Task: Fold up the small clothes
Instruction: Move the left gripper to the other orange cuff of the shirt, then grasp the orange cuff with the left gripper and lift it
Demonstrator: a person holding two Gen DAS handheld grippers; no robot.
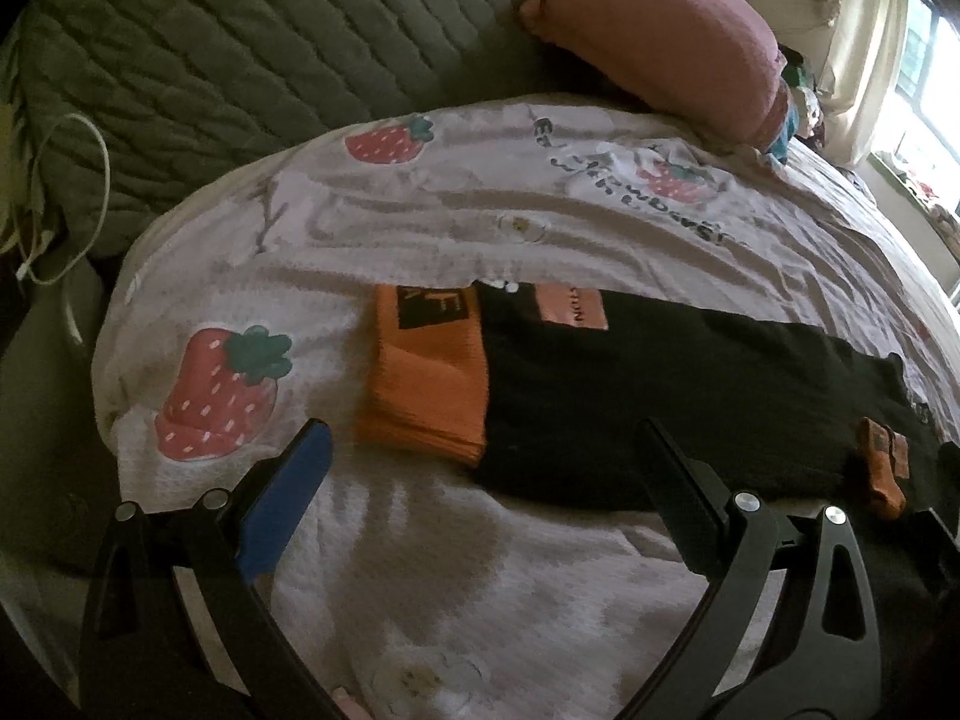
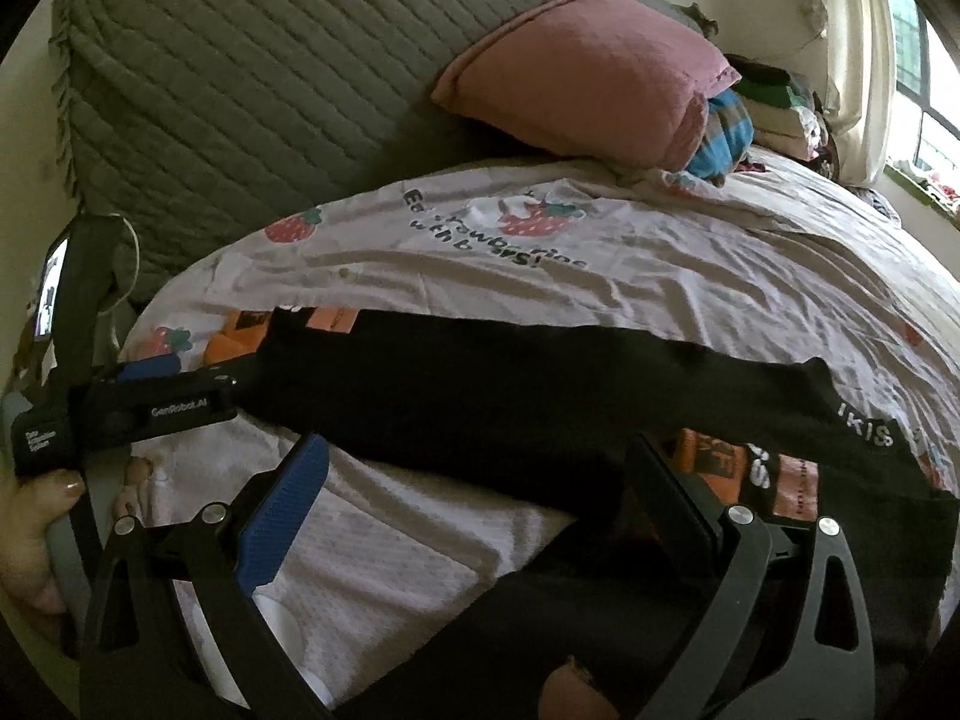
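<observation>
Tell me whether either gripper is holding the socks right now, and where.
Neither. The left gripper and the right gripper both stand open over the black and orange socks, gripping nothing.

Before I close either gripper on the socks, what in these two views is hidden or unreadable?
- Black sock, left wrist view: near edge behind the left gripper finger.
- Orange label, right wrist view: partly behind the right gripper finger; lettering unreadable.
- How many socks are layered: unclear in both views.
- Orange cuff label: blurred.
</observation>
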